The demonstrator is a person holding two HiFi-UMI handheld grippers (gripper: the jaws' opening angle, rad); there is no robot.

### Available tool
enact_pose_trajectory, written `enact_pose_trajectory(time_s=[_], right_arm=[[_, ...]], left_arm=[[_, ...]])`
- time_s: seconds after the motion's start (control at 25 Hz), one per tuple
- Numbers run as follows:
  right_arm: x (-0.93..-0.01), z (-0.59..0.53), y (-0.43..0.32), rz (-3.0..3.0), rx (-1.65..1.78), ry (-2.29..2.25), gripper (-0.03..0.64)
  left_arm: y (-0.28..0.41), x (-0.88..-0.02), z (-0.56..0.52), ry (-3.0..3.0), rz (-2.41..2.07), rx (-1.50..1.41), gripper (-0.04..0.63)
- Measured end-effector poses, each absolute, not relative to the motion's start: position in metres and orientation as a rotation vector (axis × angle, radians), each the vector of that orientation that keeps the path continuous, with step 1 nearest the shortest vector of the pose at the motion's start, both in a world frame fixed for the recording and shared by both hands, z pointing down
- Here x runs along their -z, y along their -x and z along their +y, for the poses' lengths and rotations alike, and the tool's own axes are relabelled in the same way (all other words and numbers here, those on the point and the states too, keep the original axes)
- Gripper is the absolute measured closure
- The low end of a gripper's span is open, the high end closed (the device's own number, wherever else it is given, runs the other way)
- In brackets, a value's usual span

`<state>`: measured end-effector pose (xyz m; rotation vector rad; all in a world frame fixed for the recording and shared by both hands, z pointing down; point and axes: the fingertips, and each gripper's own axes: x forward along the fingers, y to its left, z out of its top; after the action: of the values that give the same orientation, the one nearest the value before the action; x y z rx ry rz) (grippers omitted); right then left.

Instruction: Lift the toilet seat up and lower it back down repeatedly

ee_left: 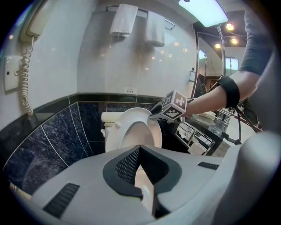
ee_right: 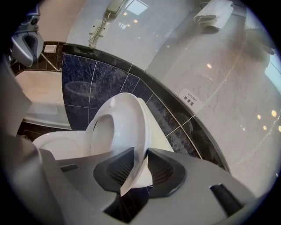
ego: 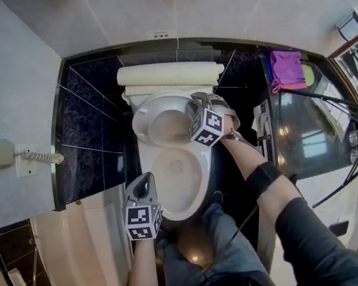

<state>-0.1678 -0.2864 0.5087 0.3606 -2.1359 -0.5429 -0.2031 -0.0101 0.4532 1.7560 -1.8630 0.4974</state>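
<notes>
Oval white plastic toilet seat [ee_right: 116, 125]: part-raised, tilted over the white ceramic bowl [ego: 183, 178]. Right gripper [ee_right: 139, 154]: clamped on the seat's right rim. In the head view its own body hides that contact. Left gripper [ee_left: 139, 149]: jaws closed together, nothing between them, near the bowl's front-left edge. Touching or not, cannot tell.

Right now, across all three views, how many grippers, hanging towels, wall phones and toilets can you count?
Grippers: 2, left gripper and right gripper
Towels: 2
Phone: 1
Toilet: 1, its seat between the right gripper's jaws
Total: 6
</notes>
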Motion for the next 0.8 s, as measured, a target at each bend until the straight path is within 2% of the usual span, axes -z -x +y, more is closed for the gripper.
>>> enact_pose_trajectory(time_s=[0.8], right_arm=[[-0.494,-0.221,0.141,-2.114,0.561,-0.389,0.520]], left_arm=[[0.182,-0.489,0.017,-1.736,-1.781,-0.510,0.597]])
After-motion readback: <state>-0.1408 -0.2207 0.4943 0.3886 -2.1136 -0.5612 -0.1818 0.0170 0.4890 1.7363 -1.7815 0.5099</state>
